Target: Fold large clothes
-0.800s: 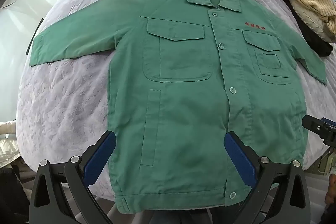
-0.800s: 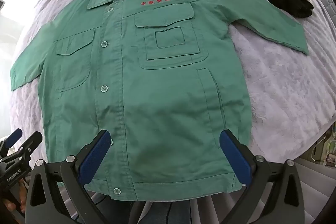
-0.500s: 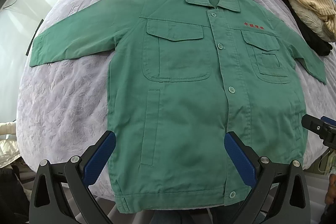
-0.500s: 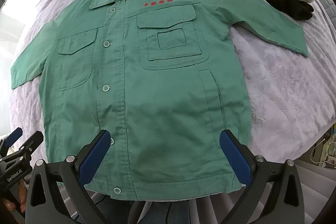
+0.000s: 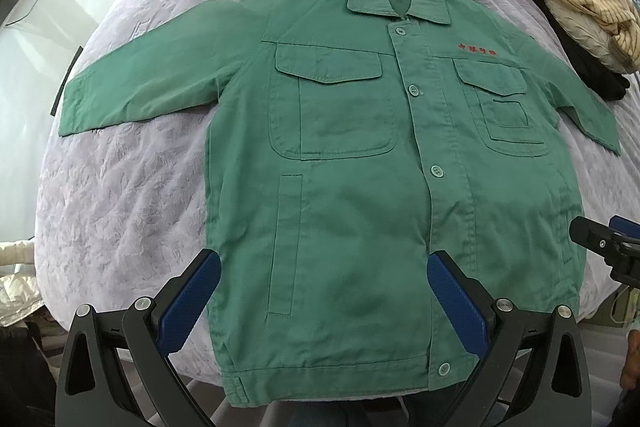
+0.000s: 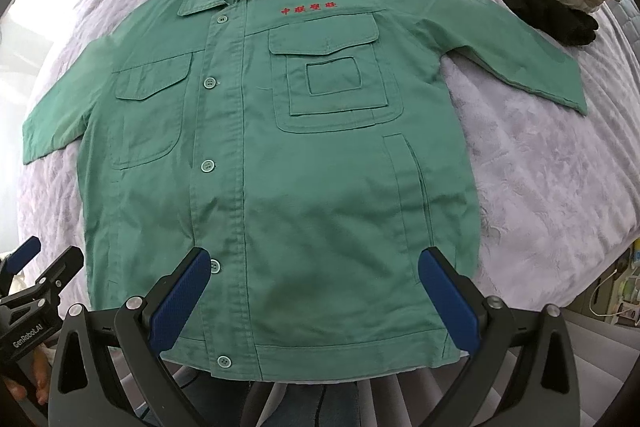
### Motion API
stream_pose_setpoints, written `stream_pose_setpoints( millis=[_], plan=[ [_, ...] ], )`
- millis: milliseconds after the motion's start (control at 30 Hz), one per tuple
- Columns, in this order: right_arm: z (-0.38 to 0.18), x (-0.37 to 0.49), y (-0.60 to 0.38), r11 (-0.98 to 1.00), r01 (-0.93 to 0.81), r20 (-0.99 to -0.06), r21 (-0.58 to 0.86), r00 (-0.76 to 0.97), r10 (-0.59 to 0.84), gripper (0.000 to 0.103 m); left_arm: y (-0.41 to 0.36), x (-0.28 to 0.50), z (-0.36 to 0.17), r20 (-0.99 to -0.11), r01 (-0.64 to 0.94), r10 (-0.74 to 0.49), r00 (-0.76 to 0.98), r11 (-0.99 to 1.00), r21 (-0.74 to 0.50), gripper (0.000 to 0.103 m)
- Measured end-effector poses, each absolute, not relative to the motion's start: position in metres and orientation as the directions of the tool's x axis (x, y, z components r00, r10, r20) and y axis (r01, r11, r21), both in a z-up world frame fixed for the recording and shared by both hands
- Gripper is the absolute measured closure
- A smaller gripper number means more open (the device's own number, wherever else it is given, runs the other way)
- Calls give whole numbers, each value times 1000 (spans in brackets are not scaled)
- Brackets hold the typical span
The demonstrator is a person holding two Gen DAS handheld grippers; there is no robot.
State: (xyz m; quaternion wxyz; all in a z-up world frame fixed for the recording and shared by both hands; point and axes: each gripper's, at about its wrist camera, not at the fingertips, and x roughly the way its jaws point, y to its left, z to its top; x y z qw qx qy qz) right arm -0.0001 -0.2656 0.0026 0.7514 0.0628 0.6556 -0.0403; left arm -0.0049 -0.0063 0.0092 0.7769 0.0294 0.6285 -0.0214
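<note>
Little is changed: the green jacket (image 5: 360, 211) is kept flat, unfolded; both claws (image 5: 324, 301) (image 6: 314, 297) are held wide open, empty, at 6 o'clock.

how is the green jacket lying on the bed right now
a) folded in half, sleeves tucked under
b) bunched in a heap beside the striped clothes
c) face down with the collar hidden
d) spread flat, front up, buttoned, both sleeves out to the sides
d: the green jacket lies flat on the lilac bed cover with buttons, chest pockets and red lettering facing up, and a sleeve stretched out on each side.
</note>
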Motion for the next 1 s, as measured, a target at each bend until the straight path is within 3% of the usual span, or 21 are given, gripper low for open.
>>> stream_pose_setpoints(
  millis=[1000],
  plan=[
    [2,-5,-266,987,152,-990,52,135,31,0,-7,-9,9,-979,64,-11,202,998,2,0]
  ],
)
